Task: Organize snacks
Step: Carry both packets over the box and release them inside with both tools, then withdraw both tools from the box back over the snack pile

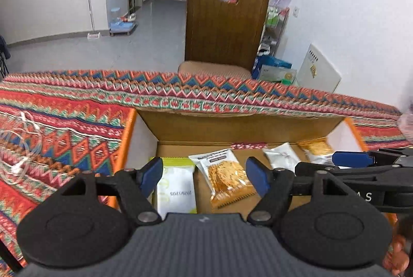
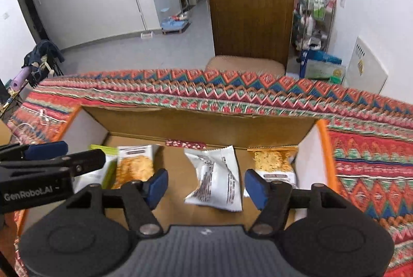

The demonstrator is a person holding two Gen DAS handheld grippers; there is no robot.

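An open cardboard box (image 1: 242, 127) with orange edges sits on the patterned tablecloth. On its floor lie a green-and-white packet (image 1: 178, 189), an orange cracker packet (image 1: 227, 176), a white packet (image 1: 281, 155) and a second cracker packet (image 1: 316, 147). My left gripper (image 1: 204, 176) hovers open over the two left packets, pads touching nothing. My right gripper (image 2: 206, 186) is open above the white packet (image 2: 216, 178), which shows between the blue pads without contact. The right cracker packet (image 2: 273, 160) lies against the box wall (image 2: 307, 147). Each gripper's fingers reach into the other's view from the side.
A clear plastic item with a white cord (image 1: 18, 147) lies on the tablecloth (image 1: 64, 122) left of the box. A brown wooden chair (image 1: 224, 18) stands behind the table's far edge. A cluttered wire shelf (image 1: 276, 26) and a white board (image 1: 317, 67) stand by the right wall.
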